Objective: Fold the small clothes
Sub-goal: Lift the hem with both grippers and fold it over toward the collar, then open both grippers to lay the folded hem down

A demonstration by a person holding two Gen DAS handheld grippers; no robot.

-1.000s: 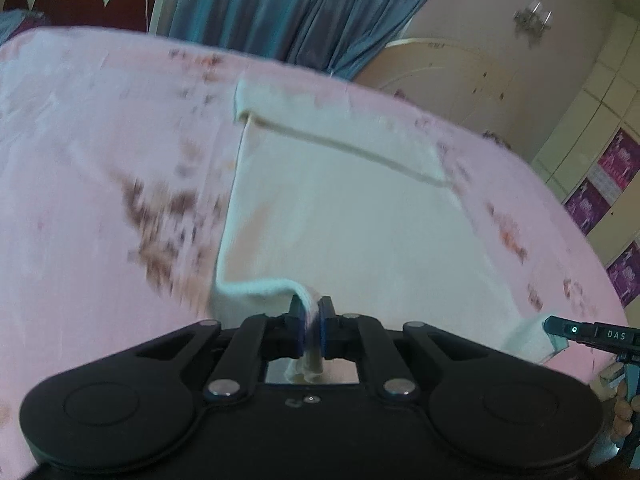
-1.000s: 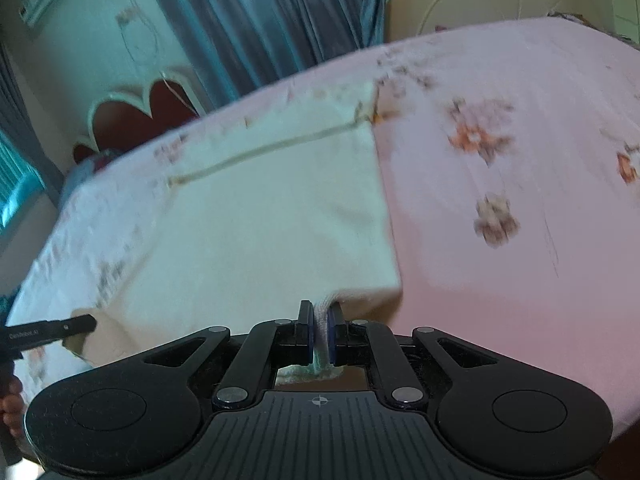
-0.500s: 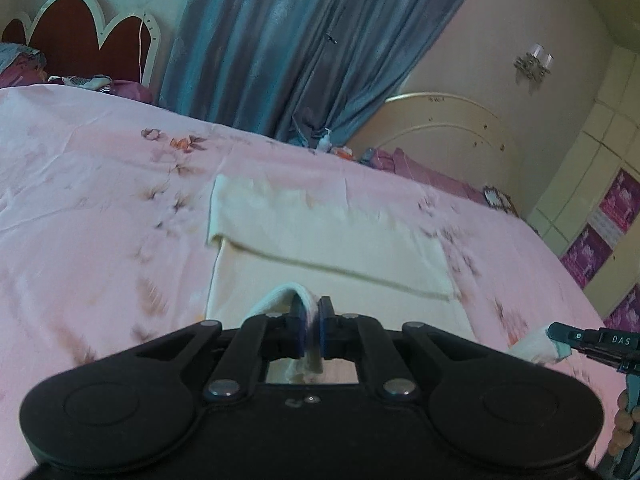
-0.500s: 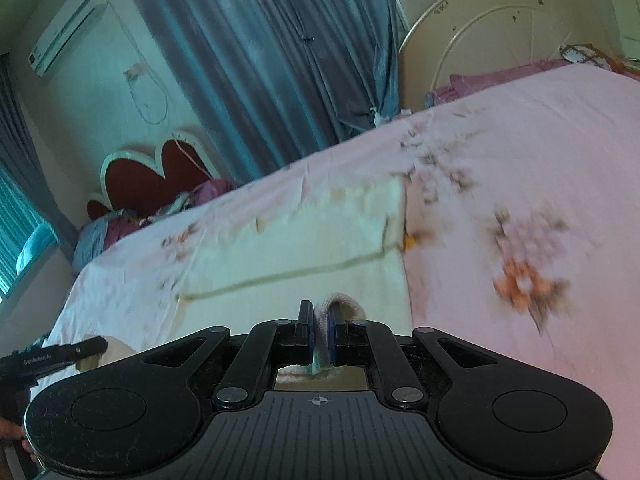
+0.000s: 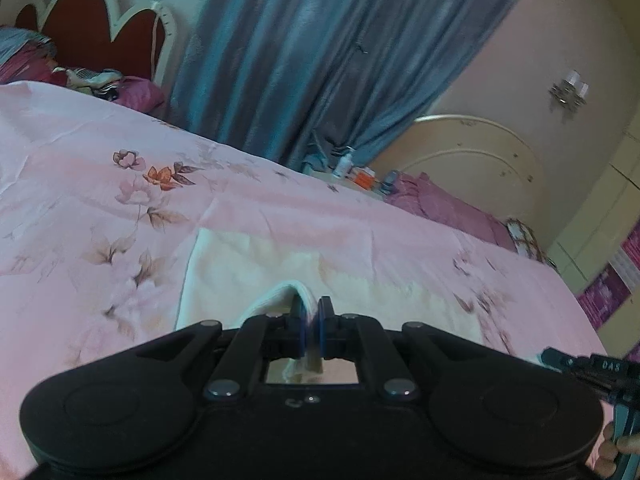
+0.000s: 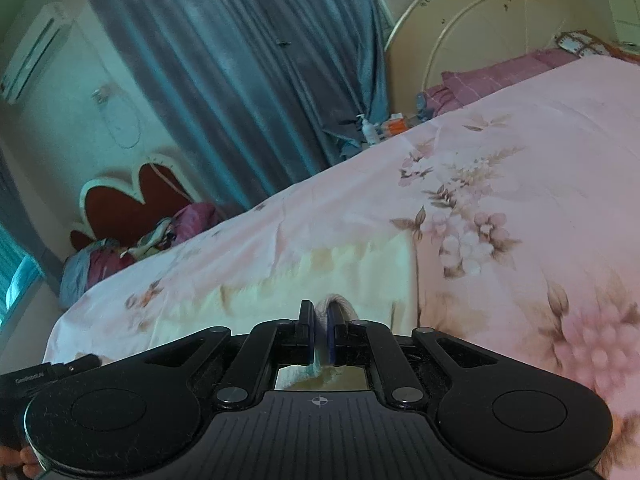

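- Your left gripper [image 5: 313, 312] is clamped narrow on a bunched corner of the cream rectangular cloth [image 5: 240, 272]; the pinched fabric arches up over the left blue pad.
- Your right gripper [image 6: 319, 320] is likewise pinched tight on another corner of the same cream cloth [image 6: 340, 264], with a fold of fabric looping up beside the right pad.
- The cream cloth lies on the pink floral bedsheet [image 5: 100, 200], spreading away from both grippers toward the sheet's far edge; its surface is blurred, so folds are hard to read.
- In the left view, the tip of your right gripper shows over the bedsheet's near right edge, with fingers of your right hand [image 5: 622, 446] below it.
- In the right view, the left gripper's black tip [image 6: 52, 372] sits at the bedsheet's near left corner.
- Beyond the bedsheet hangs a blue-grey pleated curtain [image 5: 320, 60].
- A red scalloped headboard with white trim [image 5: 100, 36] stands past the bedsheet's left end, crumpled dark-pink bedding [image 5: 132, 90] below it.
- A cream arched headboard [image 5: 472, 160] stands past the bedsheet's right end.
- Small bottles and boxes [image 5: 360, 172], too blurred to identify, sit just behind the bedsheet under the curtain.
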